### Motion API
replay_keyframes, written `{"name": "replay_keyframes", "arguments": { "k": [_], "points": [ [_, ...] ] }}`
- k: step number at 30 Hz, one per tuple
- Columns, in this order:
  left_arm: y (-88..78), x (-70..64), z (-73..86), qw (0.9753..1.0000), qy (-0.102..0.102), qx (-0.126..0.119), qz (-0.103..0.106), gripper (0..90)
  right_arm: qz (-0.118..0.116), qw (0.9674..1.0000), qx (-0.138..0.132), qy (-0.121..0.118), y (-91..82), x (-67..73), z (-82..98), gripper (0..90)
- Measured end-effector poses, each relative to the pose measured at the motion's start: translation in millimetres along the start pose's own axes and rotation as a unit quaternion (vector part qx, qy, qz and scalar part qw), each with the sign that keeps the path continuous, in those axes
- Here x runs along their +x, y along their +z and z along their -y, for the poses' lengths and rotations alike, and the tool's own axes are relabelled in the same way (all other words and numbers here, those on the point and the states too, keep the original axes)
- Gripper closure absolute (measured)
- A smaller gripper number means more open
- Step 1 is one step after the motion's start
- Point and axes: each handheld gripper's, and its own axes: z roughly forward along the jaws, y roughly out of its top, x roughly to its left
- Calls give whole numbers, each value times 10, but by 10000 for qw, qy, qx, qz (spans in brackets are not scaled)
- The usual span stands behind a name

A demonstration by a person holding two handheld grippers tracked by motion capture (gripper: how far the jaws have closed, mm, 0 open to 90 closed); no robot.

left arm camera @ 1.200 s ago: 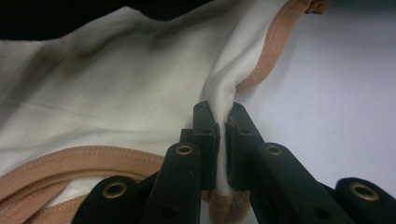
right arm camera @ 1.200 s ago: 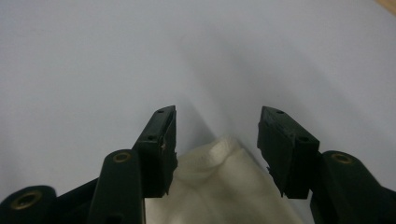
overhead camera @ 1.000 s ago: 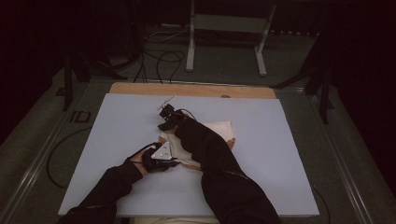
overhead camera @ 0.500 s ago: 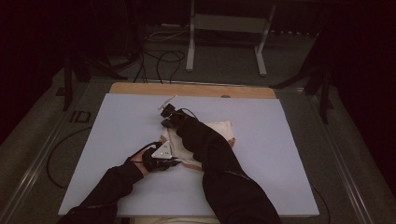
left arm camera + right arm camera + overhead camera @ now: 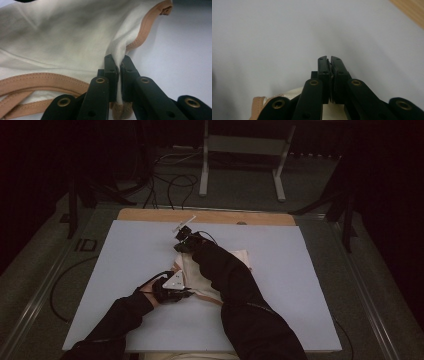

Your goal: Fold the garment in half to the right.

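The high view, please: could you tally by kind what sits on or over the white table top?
Cream cloth bag with tan trim: 1
Black grippers: 2, left gripper, right gripper
Total: 3

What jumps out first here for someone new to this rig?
The cream cloth bag with tan straps, lying mid-table on the pale blue mat. The left gripper has its jaws shut on a pinch of the bag's fabric by the tan edging. The right gripper, at the bag's far edge, has its jaws shut too, pointing over bare mat.
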Motion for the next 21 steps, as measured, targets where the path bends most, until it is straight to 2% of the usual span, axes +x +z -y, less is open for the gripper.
{"name": "replay_keyframes", "arguments": {
  "k": [10,21],
  "points": [
    [-41,13,-137,9999,131,68,76,870,41,9997,-239,16,-267,-37,3,878],
    [-37,13,-292,9991,302,247,192,869,73,9993,-366,12,-482,-81,63,878]
  ]
}}
